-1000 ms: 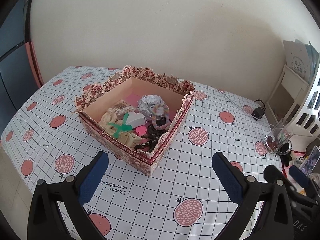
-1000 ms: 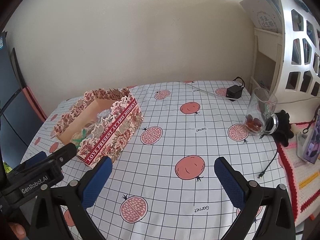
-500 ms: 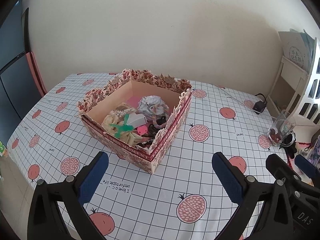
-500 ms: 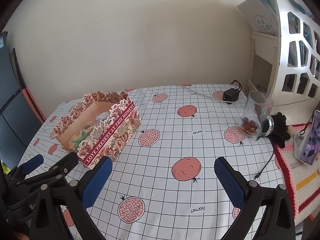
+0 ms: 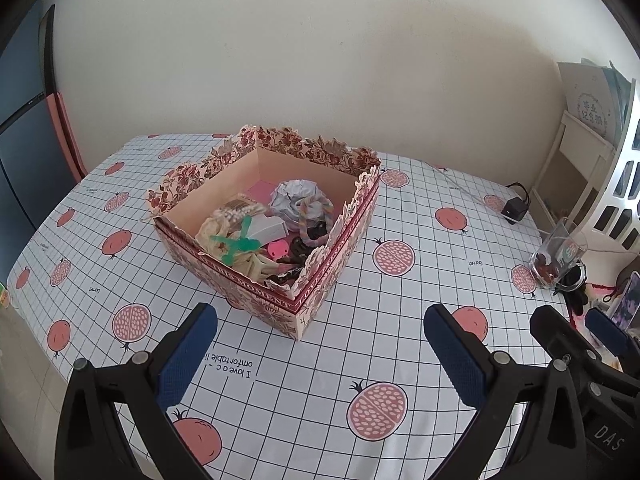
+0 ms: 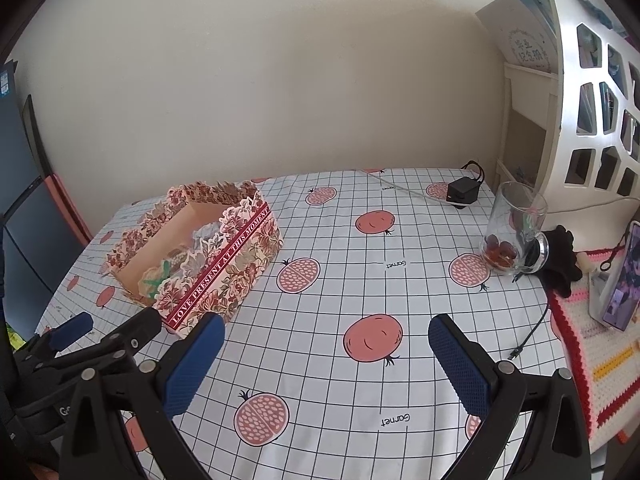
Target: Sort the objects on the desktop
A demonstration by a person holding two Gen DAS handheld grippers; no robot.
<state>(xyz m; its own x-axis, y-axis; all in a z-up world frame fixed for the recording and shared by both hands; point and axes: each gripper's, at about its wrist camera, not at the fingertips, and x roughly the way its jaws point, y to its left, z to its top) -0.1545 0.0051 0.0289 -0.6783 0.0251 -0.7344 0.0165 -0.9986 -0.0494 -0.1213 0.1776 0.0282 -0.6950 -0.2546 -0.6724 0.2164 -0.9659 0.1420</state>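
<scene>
A floral paper box (image 5: 332, 264) (image 6: 224, 268) stands on the table's left half. Inside lie small items: a crumpled silver foil ball (image 5: 294, 198), a green clip (image 5: 236, 244), a pink piece (image 5: 278, 247), a braided hair tie (image 5: 314, 216) and cream cloth bits (image 5: 216, 228). My left gripper (image 5: 320, 344) hovers open just in front of the box, nothing between its blue pads. My right gripper (image 6: 326, 354) is open over bare tablecloth to the right of the box, also holding nothing.
A glass mug (image 6: 514, 236) with red bits stands at the table's right edge, beside a black charger (image 6: 462, 192) with its cable, a phone (image 6: 622, 280) on a crocheted mat (image 6: 592, 344), and a white shelf (image 6: 592, 80). The pomegranate-print tablecloth (image 6: 360, 280) covers the table.
Both grippers have drawn back and risen a little, so the box and mug look smaller and farther. Both stay open; nothing on the table has moved.
</scene>
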